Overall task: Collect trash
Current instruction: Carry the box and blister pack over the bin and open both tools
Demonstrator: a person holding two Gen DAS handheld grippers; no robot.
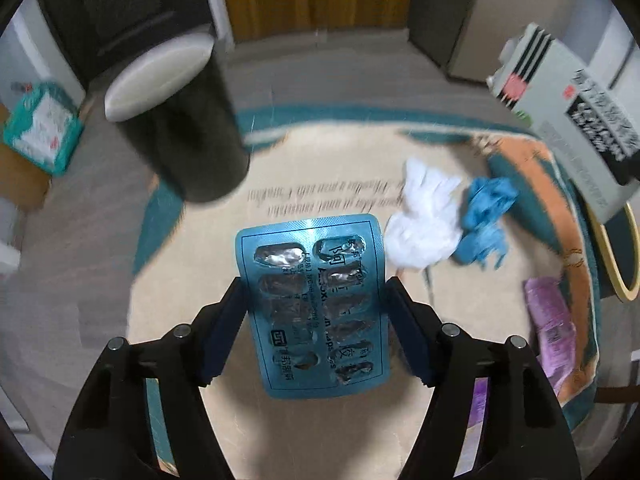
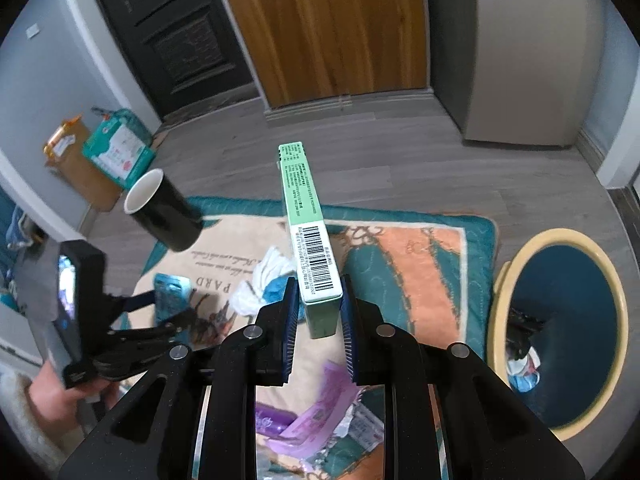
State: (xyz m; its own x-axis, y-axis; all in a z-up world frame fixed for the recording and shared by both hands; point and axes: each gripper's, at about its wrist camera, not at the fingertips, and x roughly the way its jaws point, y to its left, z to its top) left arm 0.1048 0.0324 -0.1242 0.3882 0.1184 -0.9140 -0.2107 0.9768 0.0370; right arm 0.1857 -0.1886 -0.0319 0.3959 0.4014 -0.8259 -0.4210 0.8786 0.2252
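We see a glossy foil blister pack (image 1: pixel 316 312) with crinkled pockets, a smooth printed cardboard box (image 2: pixel 310 236), crumpled white tissue (image 1: pixel 426 224), a soft woven rug (image 2: pixel 404 264), a shiny black cup (image 2: pixel 168 212), matt wood-grain flooring (image 2: pixel 392 160) and a varnished wooden door (image 2: pixel 328 28).

left wrist: rides the left gripper (image 1: pixel 316 292), looks steeply down past its fingers, close over the rug (image 1: pixel 320 184) | right wrist: rides the right gripper (image 2: pixel 318 300), tilted down, sits higher, doors beyond its fingertips | shared: rug, black cup (image 2: pixel 168 212), white tissue (image 1: pixel 424 224), green box (image 2: pixel 308 216)
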